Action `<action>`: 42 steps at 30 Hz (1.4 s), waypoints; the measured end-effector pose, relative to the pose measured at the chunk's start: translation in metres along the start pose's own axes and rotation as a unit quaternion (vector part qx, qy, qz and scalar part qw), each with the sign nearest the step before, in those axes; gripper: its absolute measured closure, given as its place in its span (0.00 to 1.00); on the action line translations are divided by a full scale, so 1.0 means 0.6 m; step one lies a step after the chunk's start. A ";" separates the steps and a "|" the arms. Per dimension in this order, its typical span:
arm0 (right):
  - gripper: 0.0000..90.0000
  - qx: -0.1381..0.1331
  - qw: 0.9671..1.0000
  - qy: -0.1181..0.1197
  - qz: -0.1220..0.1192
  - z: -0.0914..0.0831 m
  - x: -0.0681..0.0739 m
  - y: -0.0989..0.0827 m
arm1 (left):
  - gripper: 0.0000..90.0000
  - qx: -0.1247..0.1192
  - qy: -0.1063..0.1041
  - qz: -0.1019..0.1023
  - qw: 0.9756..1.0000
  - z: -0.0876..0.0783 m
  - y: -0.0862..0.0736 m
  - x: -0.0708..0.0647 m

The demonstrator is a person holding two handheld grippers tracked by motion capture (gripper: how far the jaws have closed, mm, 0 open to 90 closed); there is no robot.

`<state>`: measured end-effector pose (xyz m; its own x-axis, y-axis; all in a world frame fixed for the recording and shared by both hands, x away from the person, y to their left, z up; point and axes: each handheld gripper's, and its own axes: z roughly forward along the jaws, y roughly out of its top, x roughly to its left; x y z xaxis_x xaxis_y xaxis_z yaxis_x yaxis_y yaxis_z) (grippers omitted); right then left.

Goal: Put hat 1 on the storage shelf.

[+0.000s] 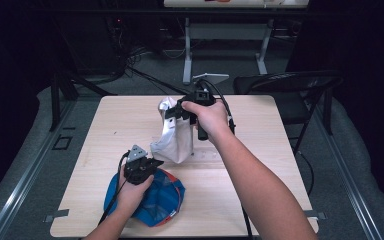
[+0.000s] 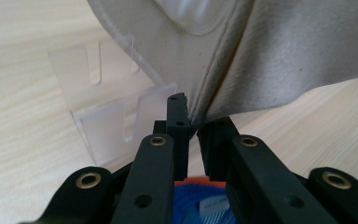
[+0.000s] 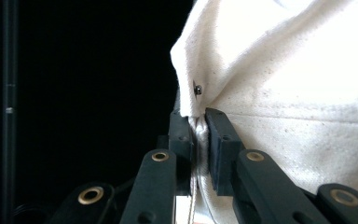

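A white fabric cap (image 1: 174, 139) hangs above the middle of the table, held from two sides. My right gripper (image 1: 173, 113) is shut on its upper edge; in the right gripper view the jaws pinch a fold of the cap (image 3: 279, 93) just below a small metal eyelet (image 3: 197, 88). My left gripper (image 1: 156, 163) is shut on the cap's lower left corner; in the left gripper view the fingertips (image 2: 177, 107) clamp the stitched edge of the cap (image 2: 279, 60). A blue cap (image 1: 162, 200) with orange trim lies under my left hand.
A clear plastic stand (image 2: 107, 121) rests on the light wooden table (image 1: 260, 150) behind the white cap. A black folding chair (image 1: 290, 87) stands past the far right corner. White desk legs (image 1: 187, 55) and cables are on the floor beyond.
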<state>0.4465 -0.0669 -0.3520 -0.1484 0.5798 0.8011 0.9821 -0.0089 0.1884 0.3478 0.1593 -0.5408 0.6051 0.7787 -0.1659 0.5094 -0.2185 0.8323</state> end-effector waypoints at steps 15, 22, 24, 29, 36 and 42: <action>0.91 -0.003 1.000 -0.012 0.003 -0.002 -0.031 0.000 | 0.69 0.000 -0.008 0.015 1.000 -0.025 -0.002 -0.003; 0.82 -0.021 1.000 -0.015 -0.007 -0.014 -0.028 -0.006 | 0.59 -0.009 -0.007 0.035 0.999 -0.095 -0.014 -0.005; 0.80 -0.026 0.999 -0.015 -0.017 -0.020 -0.026 -0.009 | 0.57 -0.008 -0.001 0.031 0.999 -0.113 -0.022 0.003; 0.75 -0.039 0.998 -0.022 -0.033 -0.041 -0.018 -0.020 | 0.53 -0.006 0.035 0.016 0.999 -0.148 -0.038 0.029; 0.71 -0.054 0.993 -0.061 -0.082 -0.071 -0.022 -0.046 | 0.54 -0.008 0.044 -0.004 0.999 -0.180 -0.051 0.055; 0.69 -0.068 0.992 -0.063 -0.092 -0.098 -0.040 -0.080 | 0.54 -0.006 0.051 -0.005 0.999 -0.199 -0.072 0.072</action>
<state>0.3960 -0.1284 -0.3466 -0.2987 0.6785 0.6712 0.9141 0.0012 0.4056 0.2790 0.2725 -0.5210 0.5343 0.8366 -0.1207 0.5079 -0.2036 0.8370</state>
